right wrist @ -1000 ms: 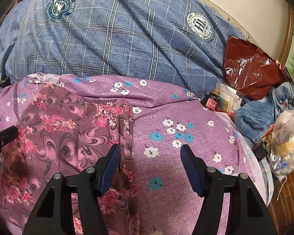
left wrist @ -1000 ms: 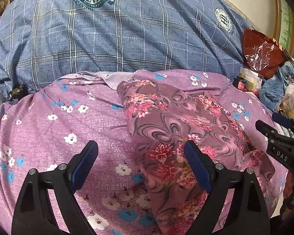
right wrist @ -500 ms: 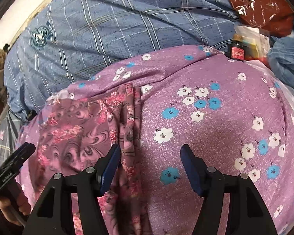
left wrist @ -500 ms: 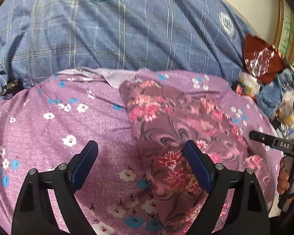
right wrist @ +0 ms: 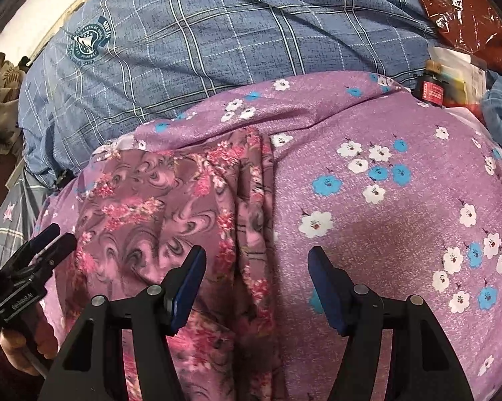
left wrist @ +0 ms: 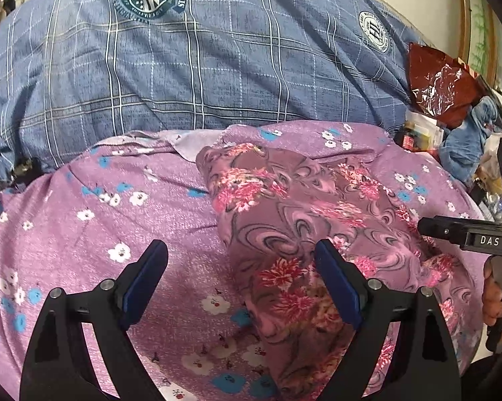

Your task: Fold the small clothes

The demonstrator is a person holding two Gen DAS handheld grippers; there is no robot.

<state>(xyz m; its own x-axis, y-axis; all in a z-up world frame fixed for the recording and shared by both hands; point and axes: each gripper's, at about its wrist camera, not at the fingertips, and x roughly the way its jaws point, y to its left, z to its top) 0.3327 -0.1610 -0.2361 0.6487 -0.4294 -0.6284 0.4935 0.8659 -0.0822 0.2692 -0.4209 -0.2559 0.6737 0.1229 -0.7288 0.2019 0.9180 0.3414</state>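
A small mauve garment with pink flowers and swirls [left wrist: 294, 220] lies crumpled on a purple sheet with white and blue flowers [left wrist: 94, 234]. In the right wrist view the garment [right wrist: 170, 207] fills the left half, with a bunched edge down its right side. My left gripper [left wrist: 241, 267] is open and empty, hovering over the garment's left edge. My right gripper [right wrist: 256, 277] is open and empty over the garment's right edge. The right gripper also shows at the right of the left wrist view [left wrist: 465, 234], and the left gripper at the left of the right wrist view [right wrist: 47, 240].
A blue checked quilt with round badges [left wrist: 191, 60] lies behind the sheet. To the right are a red plastic bag [left wrist: 441, 83], a small dark jar [right wrist: 433, 85], blue cloth [left wrist: 471, 140] and other clutter. The sheet's right half [right wrist: 401, 217] is bare.
Both grippers stayed open. The right wrist view tilted and swung left, then settled lower over the garment's right edge. The left wrist view shifted only slightly.
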